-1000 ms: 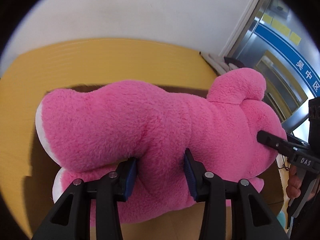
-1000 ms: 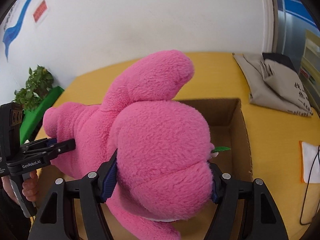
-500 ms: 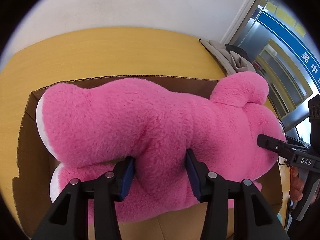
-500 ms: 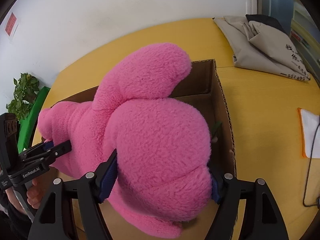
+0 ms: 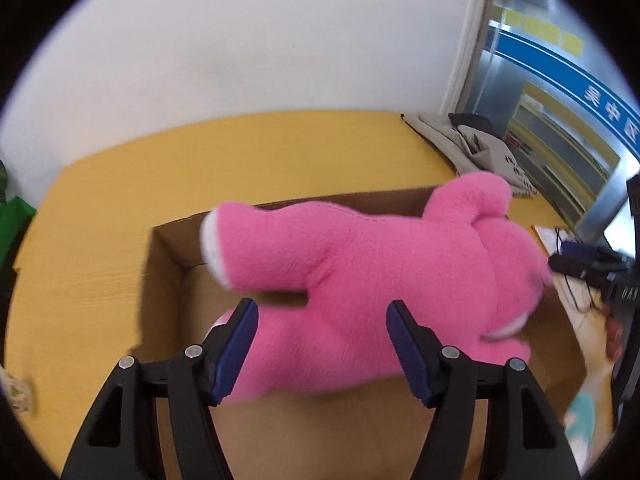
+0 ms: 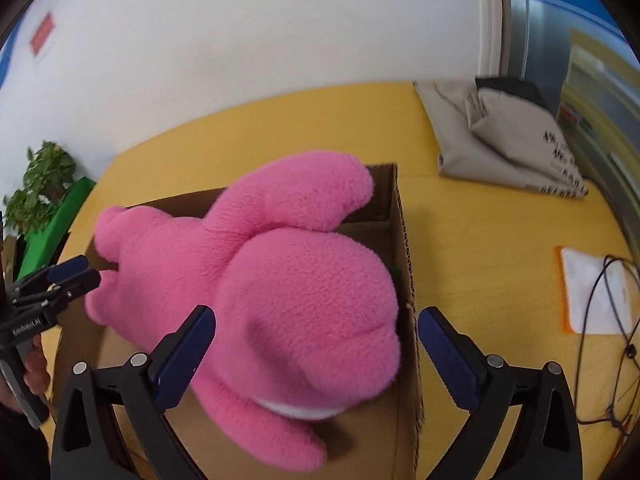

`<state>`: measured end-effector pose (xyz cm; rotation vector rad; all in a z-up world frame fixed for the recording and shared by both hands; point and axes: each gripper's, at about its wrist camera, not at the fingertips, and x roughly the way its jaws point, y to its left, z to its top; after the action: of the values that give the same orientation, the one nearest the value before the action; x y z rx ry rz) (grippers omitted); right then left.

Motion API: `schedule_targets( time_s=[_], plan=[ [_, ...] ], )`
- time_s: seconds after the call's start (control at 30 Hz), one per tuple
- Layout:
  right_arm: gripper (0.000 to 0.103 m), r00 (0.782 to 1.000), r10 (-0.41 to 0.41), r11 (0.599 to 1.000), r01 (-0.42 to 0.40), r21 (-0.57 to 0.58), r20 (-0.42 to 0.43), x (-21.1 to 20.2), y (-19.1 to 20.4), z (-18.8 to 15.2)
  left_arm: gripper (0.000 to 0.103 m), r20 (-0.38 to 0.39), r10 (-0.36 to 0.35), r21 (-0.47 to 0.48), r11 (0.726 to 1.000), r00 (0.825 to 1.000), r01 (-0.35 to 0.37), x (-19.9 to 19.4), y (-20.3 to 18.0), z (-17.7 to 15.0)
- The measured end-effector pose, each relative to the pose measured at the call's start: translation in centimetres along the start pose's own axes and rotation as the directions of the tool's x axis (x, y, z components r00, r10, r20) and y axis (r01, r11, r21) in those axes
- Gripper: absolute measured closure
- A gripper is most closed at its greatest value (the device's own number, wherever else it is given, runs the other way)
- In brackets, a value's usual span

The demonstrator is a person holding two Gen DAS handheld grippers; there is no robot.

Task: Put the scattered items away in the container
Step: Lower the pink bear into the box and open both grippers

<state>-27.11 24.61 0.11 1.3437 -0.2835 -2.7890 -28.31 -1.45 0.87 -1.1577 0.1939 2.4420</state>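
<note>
A big pink plush toy (image 5: 380,272) lies across the open cardboard box (image 5: 168,272) on the yellow table, blurred in the left wrist view. My left gripper (image 5: 320,328) is open, its blue pads (image 5: 236,344) on either side of the plush's body, not squeezing it. In the right wrist view the plush (image 6: 304,300) fills the box (image 6: 404,260). My right gripper (image 6: 316,340) is open, wide around the plush's head end. The left gripper also shows in the right wrist view (image 6: 68,276) at the plush's far end.
A folded grey cloth bag (image 6: 504,140) lies at the table's far right. A white sheet with an orange edge (image 6: 592,292) and black cables (image 6: 616,360) lie to the right of the box. A green plant (image 6: 44,184) stands at the left.
Both grippers have opened and let go of the plush. They have pulled back and up, and the plush has dropped lower into the box.
</note>
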Motion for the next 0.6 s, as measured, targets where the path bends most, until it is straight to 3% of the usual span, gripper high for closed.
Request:
schedule_targets(
  time_s=[0.17, 0.27, 0.43, 0.53, 0.6],
  plan=[
    [0.0, 0.993, 0.108, 0.987, -0.1, -0.127, 0.056, -5.7, 2.9, -3.8, 0.032, -0.075, 0.076, 0.003, 0.997, 0.994, -0.076, -2.0, 1.6, -4.7],
    [0.0, 0.991, 0.134, 0.973, -0.137, -0.188, -0.027, -5.8, 4.7, -7.1, 0.032, -0.151, 0.047, -0.041, 0.998, 0.987, -0.054, -1.7, 2.6, -7.7],
    [0.001, 0.961, 0.16, 0.982, -0.178, -0.063, -0.224, -2.2, 4.3, -11.2, 0.033, -0.269, -0.04, -0.171, 0.985, 0.962, -0.007, -0.8, 4.6, -12.5],
    [0.001, 0.945, 0.191, 0.982, -0.179, 0.067, -0.265, -0.8, 2.4, -12.0, 0.034, -0.271, -0.011, -0.159, 0.987, 0.963, -0.033, -1.6, 4.4, -13.8],
    [0.001, 0.948, 0.178, 0.984, -0.164, 0.075, -0.262, -1.1, 2.7, -12.8, 0.033, -0.282, -0.015, -0.154, 0.988, 0.959, -0.03, -2.1, 3.9, -14.1]
  ],
)
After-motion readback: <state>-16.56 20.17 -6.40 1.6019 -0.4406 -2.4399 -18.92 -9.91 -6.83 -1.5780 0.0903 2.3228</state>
